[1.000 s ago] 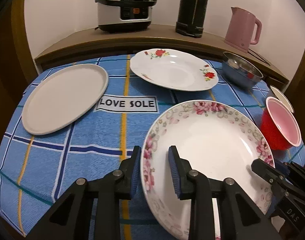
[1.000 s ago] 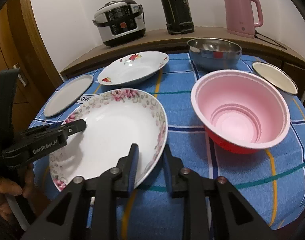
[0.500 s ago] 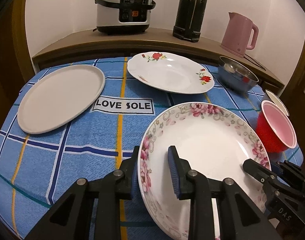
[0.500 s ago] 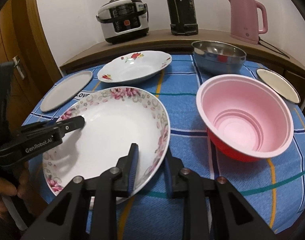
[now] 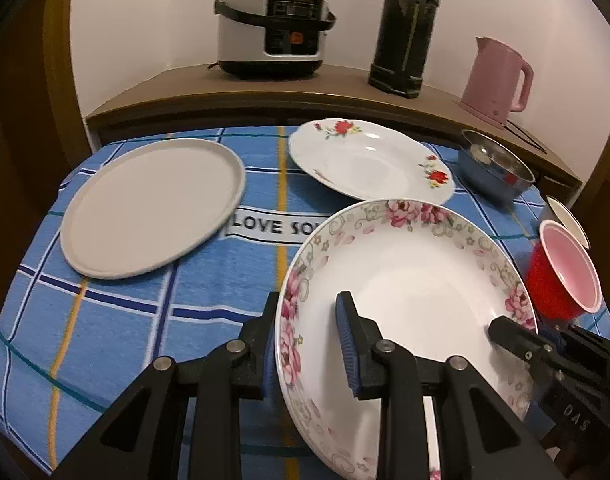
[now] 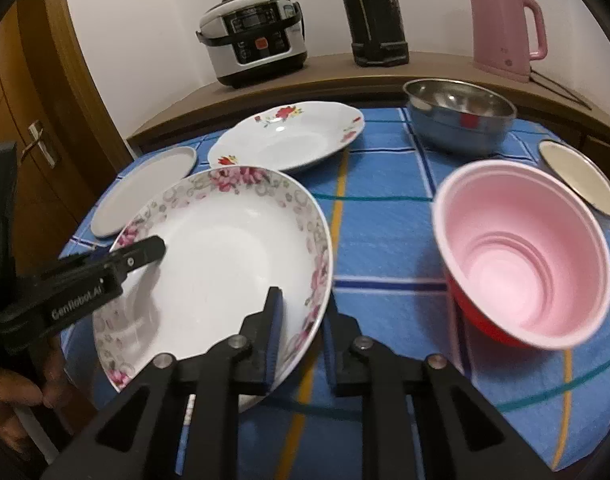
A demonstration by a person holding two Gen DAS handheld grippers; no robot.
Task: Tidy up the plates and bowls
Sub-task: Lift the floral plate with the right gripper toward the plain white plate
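Pink-lined red bowl (image 6: 525,256), nothing inside

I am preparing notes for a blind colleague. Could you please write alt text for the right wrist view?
The right tongs grip the near rim of a pink-flowered plate, raised and tilted over a blue checked tablecloth, while the left tongs hold its opposite rim. A red bowl with pink inside stands at the right; behind are a red-flowered plate, a steel bowl and a grey plate.
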